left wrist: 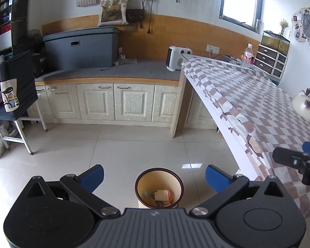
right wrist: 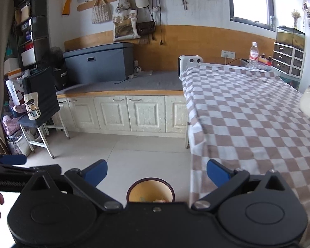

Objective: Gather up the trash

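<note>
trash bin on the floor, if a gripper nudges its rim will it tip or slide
The trash bin would probably slide rather than tip: it stands upright on glossy floor tiles that look slick. It is likely light, since only a few scraps of trash lie at the bottom. A push high on the rim could still rock it, as it looks taller than wide.

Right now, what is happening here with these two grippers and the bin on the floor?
A person holds a gripper in each hand above a small trash bin that stands on the tiled floor beside a table with a checkered cloth. The left gripper and the right gripper are both open and hold nothing. Some paper scraps already lie in the bin. On the table I see only a water bottle and a white cat figure, no clear trash.
</note>
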The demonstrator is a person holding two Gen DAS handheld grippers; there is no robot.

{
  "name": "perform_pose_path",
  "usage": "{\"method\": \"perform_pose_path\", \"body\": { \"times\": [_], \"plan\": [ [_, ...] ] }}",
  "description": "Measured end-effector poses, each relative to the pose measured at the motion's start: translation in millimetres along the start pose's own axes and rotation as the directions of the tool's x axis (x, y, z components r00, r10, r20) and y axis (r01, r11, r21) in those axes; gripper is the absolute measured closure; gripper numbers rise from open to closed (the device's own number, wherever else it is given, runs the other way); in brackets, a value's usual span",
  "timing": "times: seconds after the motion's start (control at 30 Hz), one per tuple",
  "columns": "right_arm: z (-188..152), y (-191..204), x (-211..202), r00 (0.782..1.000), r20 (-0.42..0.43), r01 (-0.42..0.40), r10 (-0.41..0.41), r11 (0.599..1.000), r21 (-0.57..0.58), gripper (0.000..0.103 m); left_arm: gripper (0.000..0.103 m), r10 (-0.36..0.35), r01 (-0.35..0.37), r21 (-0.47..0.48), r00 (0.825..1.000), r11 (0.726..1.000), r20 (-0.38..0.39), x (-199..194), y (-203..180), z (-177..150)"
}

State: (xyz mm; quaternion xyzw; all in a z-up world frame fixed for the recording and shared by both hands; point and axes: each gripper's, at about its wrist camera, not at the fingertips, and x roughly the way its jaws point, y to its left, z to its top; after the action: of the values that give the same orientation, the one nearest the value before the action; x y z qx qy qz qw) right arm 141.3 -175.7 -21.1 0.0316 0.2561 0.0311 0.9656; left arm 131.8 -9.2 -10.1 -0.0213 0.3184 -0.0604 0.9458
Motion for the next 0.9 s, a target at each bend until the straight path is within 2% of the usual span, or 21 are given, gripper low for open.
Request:
{"method": "perform_pose_path", "body": {
  "times": [0.13,0.33,0.57,0.9],
  "plan": [
    [-11,-4,-14,0.999,0.017,0.028,-0.028,1.000,-0.007,0.000,0.000,0.005,-0.005,-0.001,1.000,1.000,0.019,-14,-4,-9],
    [-31,-10,-26,0.999,-0.004,0.050,-0.050,0.999,0.000,0.000,0.000,0.048,-0.048,0.008,0.999,0.999,0.004,-23,-8,-31],
    [-51,-13,-41,0.996,-0.007,0.090,-0.090,0.996,-0.028,0.000,0.000,0.060,-0.060,0.010,0.998,0.998,-0.011,-33,-13,-50],
    [-71,-23,-42,0.992,-0.055,0.115,-0.116,0.993,-0.009,0.000,0.000,0.067,-0.066,0.021,0.997,0.998,-0.047,-33,-17,-67]
  ]
}}
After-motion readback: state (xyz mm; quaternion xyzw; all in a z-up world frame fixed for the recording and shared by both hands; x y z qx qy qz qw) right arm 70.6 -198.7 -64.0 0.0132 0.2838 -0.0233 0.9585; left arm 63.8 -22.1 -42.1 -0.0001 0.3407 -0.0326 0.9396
